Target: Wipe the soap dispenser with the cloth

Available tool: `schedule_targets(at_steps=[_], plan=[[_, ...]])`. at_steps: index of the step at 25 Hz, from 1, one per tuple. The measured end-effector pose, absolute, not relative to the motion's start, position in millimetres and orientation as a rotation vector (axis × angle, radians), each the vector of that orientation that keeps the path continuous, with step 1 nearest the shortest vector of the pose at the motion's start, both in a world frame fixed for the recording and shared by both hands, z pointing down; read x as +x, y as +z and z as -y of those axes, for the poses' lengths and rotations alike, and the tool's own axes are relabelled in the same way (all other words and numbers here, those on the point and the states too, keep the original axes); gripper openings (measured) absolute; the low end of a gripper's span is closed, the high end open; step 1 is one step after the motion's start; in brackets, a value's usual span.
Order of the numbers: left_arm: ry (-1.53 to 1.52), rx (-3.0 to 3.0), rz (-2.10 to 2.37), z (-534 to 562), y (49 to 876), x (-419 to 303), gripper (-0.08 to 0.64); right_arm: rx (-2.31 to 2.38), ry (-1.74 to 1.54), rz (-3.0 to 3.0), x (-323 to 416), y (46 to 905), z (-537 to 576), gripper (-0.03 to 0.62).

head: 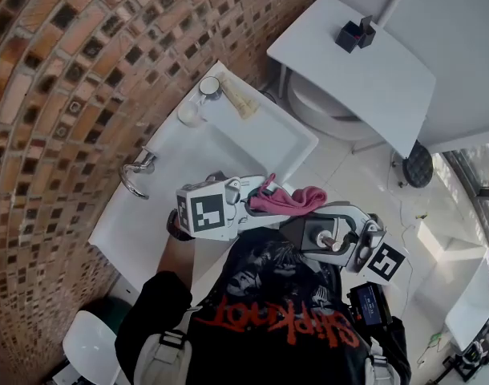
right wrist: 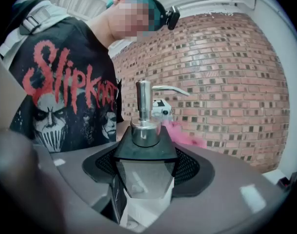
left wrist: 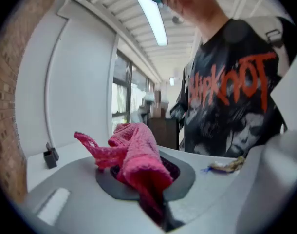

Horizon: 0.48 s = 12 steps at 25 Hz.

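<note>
My left gripper [head: 256, 207] is shut on a pink cloth [head: 291, 198], which bunches up past its jaws toward the right gripper. In the left gripper view the cloth [left wrist: 136, 155] stands in a crumpled heap above the closed jaws of that gripper [left wrist: 156, 211]. My right gripper [right wrist: 146, 182] is shut on the soap dispenser [right wrist: 144, 130], a clear square bottle with a black shoulder and a chrome pump, held upright. The cloth [right wrist: 182, 133] shows as a pink blur just behind the dispenser; whether they touch I cannot tell. In the head view the right gripper [head: 309, 233] sits just below the cloth.
A white sink [head: 252, 139] with a chrome tap [head: 137, 172] lies along the brick wall [head: 60, 70]. A glass [head: 190, 115] and a tube [head: 240, 99] rest on its far rim. Beyond are a toilet [head: 329, 115] and a white shelf [head: 349, 62].
</note>
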<state>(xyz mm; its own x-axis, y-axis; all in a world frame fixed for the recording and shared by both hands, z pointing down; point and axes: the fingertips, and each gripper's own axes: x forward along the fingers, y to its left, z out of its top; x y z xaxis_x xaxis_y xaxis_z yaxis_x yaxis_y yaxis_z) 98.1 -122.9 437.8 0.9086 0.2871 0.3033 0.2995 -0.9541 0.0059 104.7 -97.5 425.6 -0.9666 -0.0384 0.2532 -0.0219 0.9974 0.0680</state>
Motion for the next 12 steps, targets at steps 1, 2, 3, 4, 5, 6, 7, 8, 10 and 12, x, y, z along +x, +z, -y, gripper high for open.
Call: schedule_targets(at_steps=[1, 2, 3, 4, 5, 6, 7, 8, 10, 12], plan=[[-0.356, -3.040, 0.478, 121.2, 419.4, 99.1, 0.049, 0.035, -0.106, 2.864, 101.4, 430.4, 96.6, 0.301], [-0.286, -3.040, 0.480, 120.9, 407.4, 100.0, 0.049, 0.027, -0.118, 2.851, 99.1, 434.1, 96.1, 0.301], [-0.261, -3.041, 0.474, 121.7, 403.4, 100.5, 0.049, 0.024, -0.124, 2.844, 97.9, 436.1, 96.7, 0.301], [-0.272, -3.052, 0.462, 123.3, 406.3, 100.4, 0.049, 0.030, -0.130, 2.840, 97.8, 436.8, 98.0, 0.301], [-0.321, -3.068, 0.445, 125.4, 415.3, 99.7, 0.049, 0.040, -0.138, 2.835, 98.5, 436.5, 99.4, 0.300], [-0.413, -3.074, 0.421, 127.7, 430.2, 98.6, 0.049, 0.047, -0.147, 2.831, 100.0, 435.1, 100.5, 0.301], [-0.535, -3.064, 0.390, 130.5, 449.3, 97.0, 0.049, 0.051, -0.150, 2.829, 102.7, 432.9, 101.1, 0.300], [-0.663, -3.043, 0.355, 134.2, 469.4, 94.8, 0.049, 0.061, -0.139, 2.833, 106.8, 430.0, 102.1, 0.301], [-0.848, -3.010, 0.290, 142.7, 503.8, 89.6, 0.049, 0.146, -0.071, 2.877, 119.4, 421.7, 109.1, 0.299], [-0.906, -3.029, 0.288, 143.8, 525.1, 84.9, 0.049, 0.315, 0.019, 2.988, 132.9, 403.4, 124.8, 0.299]])
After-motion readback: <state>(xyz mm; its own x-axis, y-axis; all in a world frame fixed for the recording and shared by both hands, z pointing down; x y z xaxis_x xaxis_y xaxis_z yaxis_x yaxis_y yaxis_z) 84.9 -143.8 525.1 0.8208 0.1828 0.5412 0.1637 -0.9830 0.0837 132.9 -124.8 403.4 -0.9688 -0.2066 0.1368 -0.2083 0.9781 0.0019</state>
